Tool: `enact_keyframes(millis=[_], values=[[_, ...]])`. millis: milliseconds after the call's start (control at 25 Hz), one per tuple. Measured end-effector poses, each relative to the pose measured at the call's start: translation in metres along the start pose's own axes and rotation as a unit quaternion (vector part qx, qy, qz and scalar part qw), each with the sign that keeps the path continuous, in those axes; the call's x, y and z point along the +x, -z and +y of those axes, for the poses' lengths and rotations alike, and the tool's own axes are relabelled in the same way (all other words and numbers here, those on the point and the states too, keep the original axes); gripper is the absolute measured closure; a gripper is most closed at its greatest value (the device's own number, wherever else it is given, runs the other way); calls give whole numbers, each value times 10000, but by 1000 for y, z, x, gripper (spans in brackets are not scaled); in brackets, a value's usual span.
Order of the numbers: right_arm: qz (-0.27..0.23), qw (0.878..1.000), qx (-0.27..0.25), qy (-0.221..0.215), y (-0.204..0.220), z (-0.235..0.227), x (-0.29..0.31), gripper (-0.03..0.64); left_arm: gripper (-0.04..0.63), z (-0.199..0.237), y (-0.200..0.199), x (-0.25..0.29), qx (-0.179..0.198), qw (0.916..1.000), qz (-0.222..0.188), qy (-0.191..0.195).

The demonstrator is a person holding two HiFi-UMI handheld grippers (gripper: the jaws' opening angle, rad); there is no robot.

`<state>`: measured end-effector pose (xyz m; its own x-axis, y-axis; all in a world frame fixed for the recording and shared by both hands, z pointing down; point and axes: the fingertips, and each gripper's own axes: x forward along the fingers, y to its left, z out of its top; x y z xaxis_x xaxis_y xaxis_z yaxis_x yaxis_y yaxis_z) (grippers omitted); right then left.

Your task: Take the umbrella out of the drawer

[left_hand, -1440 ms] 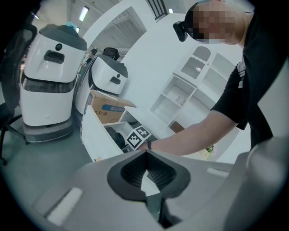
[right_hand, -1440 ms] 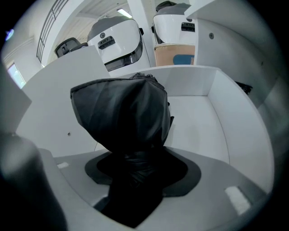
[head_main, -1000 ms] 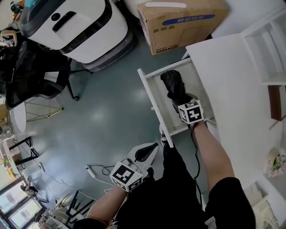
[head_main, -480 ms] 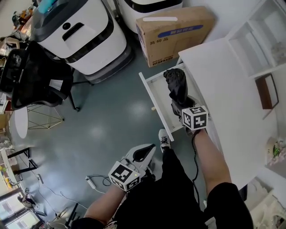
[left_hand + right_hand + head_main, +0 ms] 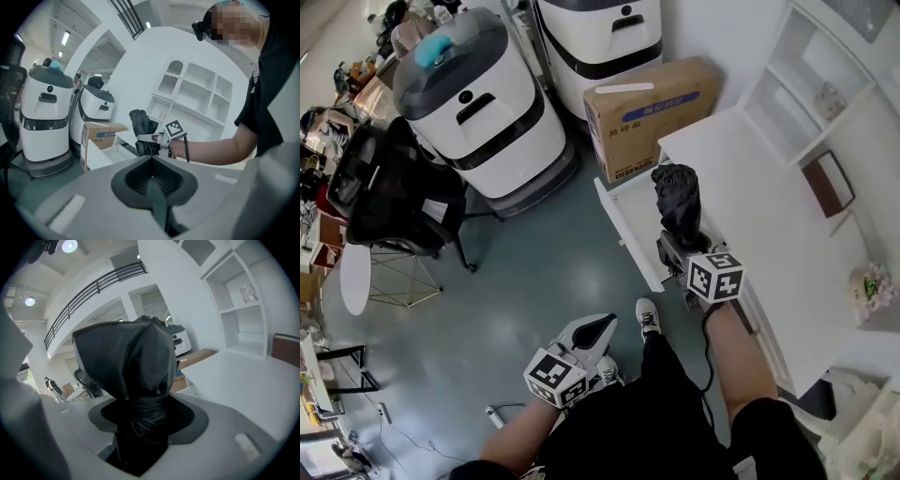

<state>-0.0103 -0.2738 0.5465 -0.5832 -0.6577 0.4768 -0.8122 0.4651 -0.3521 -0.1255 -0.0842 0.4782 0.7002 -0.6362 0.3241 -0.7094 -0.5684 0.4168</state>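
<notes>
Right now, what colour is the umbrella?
The umbrella is black, clearest in the right gripper view.

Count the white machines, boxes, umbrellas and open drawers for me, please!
white machine: 2
box: 1
umbrella: 1
drawer: 1
Total: 5

Glossy grey-green floor (image 5: 534, 253), white shelving (image 5: 806, 84), black chair (image 5: 384, 187), cardboard box (image 5: 661, 112)
</notes>
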Motion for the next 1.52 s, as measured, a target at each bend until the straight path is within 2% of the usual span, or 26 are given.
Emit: enact_keyframes(millis=[360,680,880,1080,1520], values=[[-762,9971,-47,-25,-14,73,-100,336,595,-26,-7,-66,233,9994,-255,-61],[-1239,9923,-14,-21,15,142,-171,336,595,-49,17,-114,380,9987,-301,143],[-1363,9904,213,23,40,168,-200,336,595,-56,34,-131,422,9985,-181,289],[-1355,9902,348,39,54,185,-229,336,595,-70,33,-134,439,9978,-165,460],[-1227,9917,340,-193,79,185,-285,334,595,-109,32,-110,405,9982,-294,344]])
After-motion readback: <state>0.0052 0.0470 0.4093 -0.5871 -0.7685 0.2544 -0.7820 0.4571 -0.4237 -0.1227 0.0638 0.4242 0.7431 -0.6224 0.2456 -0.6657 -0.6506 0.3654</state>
